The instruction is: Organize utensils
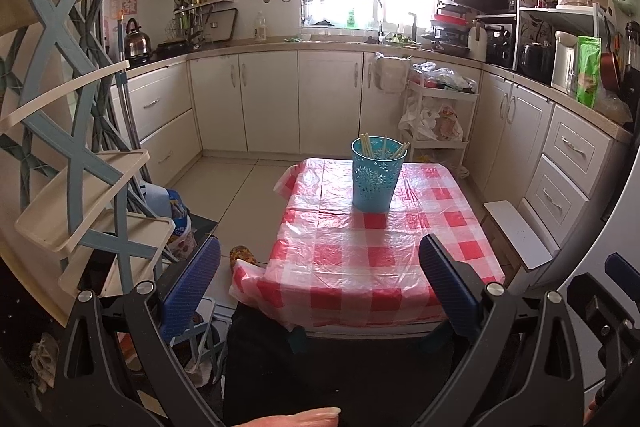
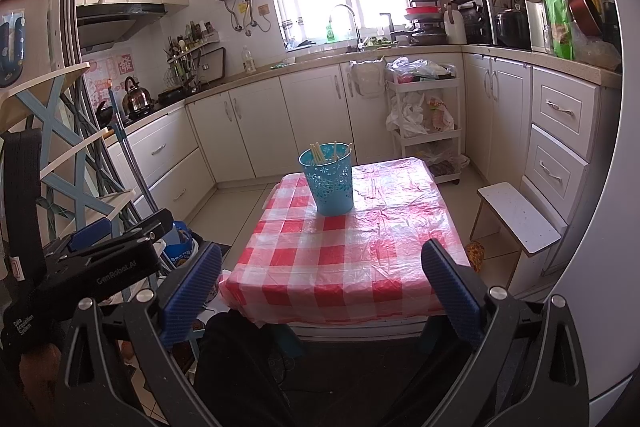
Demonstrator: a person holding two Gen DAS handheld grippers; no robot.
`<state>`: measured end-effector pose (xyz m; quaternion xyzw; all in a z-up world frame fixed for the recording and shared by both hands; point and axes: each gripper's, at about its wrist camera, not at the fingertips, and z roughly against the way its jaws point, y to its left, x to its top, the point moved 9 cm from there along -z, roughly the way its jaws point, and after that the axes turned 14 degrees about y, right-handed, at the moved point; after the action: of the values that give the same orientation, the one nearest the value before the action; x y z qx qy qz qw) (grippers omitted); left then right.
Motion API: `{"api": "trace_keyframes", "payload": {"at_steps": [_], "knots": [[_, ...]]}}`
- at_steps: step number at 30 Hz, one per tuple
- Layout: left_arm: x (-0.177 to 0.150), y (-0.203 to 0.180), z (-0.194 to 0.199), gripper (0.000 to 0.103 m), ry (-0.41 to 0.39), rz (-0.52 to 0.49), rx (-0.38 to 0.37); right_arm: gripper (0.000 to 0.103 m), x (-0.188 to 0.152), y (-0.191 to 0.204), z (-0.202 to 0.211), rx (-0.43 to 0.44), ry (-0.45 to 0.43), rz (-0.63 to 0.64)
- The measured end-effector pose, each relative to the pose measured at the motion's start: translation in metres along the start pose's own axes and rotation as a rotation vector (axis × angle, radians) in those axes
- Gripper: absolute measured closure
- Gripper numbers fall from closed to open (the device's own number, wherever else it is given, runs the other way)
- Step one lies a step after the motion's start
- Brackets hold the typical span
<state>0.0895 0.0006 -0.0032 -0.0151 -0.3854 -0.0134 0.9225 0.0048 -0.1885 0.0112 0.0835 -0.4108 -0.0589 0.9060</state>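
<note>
You are facing a small square table draped in a red-and-white checked plastic sheet point(image 1: 360, 259), and that loose, wrinkled cover is your biggest hazard: it overhangs the near edge, so a fingertip that snags a fold could drag the whole sheet, and whatever stands on it, toward you.

Next in size is the tall turquoise perforated plastic cup point(image 1: 378, 174), standing upright on the far half of the table. It looks light and narrow at the base, so a sideways nudge near its rim would likely tip it.

The pale yellowish chopsticks point(image 1: 366, 145) lean inside it, tips poking above the rim. They appear already gathered, and no loose utensil shows on the cloth. If you reach in from above, a finger could catch a protruding stick and lever the cup over or flick sticks onto the floor.

Your left gripper point(image 1: 320, 289) and right gripper point(image 2: 322, 291) both hover at the near edge, well short of the cup, blue-padded fingers spread wide and holding nothing.
</note>
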Motion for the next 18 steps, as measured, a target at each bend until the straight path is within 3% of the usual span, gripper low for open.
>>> {"api": "trace_keyframes", "payload": {"at_steps": [11,13,18], "knots": [[-0.001,0.005,-0.006,0.008,0.022,0.026,-0.042,0.007,-0.003,0.003,0.000,0.002,0.005,0.002],[-0.002,0.004,-0.003,0.008,-0.002,0.037,-0.086,0.007,-0.004,0.004,0.000,0.003,0.004,0.003],[-0.002,-0.002,0.011,0.008,-0.066,0.019,-0.059,0.007,-0.012,0.007,0.000,0.006,0.004,0.009]]}}
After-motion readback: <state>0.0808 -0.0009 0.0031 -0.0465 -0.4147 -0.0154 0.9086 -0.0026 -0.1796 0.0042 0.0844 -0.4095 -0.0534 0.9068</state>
